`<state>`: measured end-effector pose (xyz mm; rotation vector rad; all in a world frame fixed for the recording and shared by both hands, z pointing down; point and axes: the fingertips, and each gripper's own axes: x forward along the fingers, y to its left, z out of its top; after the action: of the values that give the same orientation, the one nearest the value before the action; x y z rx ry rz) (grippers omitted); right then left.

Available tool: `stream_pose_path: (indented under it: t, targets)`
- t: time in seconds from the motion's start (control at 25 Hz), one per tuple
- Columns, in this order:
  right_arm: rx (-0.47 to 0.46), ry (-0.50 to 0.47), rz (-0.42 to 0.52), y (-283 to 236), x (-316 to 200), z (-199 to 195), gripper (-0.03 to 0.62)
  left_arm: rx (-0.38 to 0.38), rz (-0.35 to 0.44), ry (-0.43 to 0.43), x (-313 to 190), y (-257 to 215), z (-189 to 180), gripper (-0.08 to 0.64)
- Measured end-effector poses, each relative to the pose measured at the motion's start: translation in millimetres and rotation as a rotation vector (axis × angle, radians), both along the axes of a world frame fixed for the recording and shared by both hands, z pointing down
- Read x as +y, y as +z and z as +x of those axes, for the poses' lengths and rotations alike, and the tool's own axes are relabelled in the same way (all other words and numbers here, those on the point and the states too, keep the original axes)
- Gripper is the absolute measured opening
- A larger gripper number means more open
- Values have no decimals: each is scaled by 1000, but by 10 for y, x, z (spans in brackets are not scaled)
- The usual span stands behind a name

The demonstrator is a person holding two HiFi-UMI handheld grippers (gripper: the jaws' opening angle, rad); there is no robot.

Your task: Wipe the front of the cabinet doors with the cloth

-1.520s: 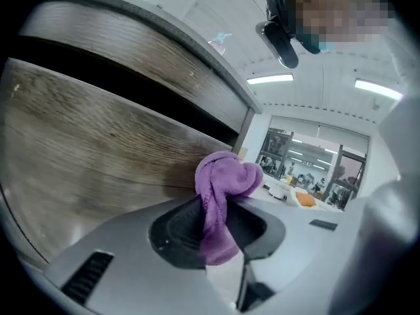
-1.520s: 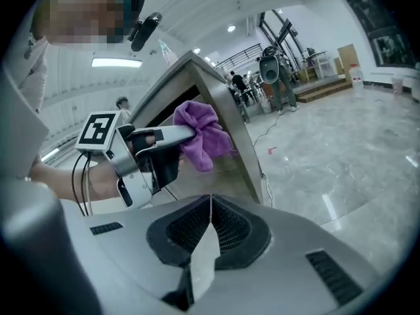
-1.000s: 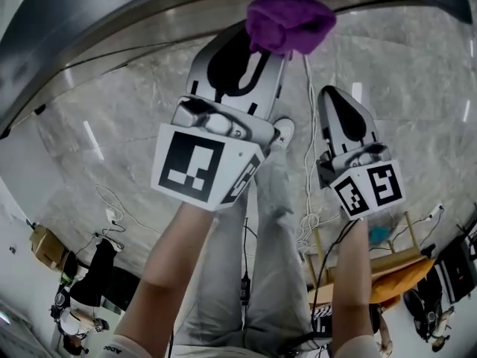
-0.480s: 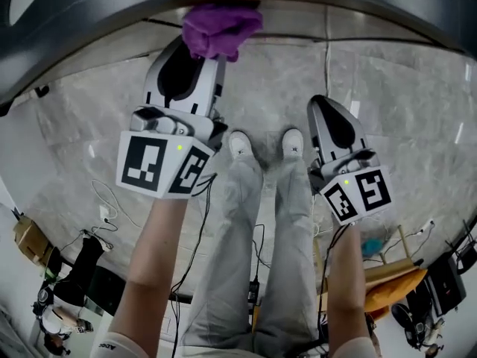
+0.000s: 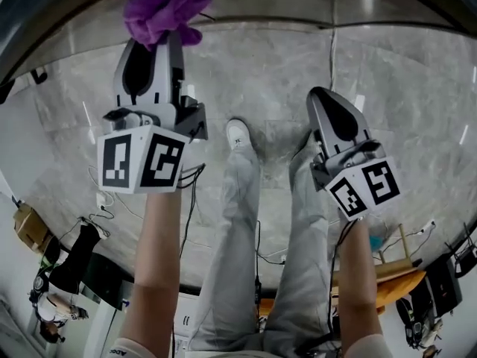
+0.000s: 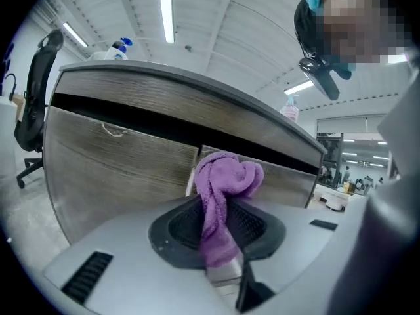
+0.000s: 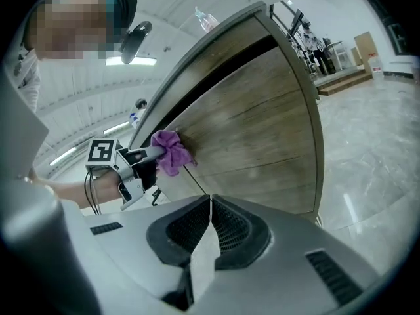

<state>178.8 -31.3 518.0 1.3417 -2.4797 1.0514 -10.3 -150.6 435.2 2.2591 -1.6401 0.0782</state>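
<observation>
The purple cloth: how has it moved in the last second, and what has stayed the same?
The left gripper carried the purple cloth leftward along the cabinet doors, from near the middle of the head view to its left side. The cloth stayed clamped in its jaws. The right gripper stayed shut and empty at the right, hardly moving.

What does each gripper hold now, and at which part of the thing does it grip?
Left gripper: shut on the purple cloth, by its tail end. Right gripper: shut, holding nothing.
</observation>
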Motion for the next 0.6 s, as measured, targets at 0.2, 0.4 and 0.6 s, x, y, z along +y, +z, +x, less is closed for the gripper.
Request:
stream_pose_path:
  t: [0.2,0.4,0.6]
  targets:
    - [5,-20,-13,-4,52,485,29,17,-10,27,136,59,704,86]
    - [5,0,-29,31,59,1070,29,48,-23,101,218,194,1608,86]
    - [-8,23,-40,39,66,1358,29,84,-39,168,231,292,2304,86]
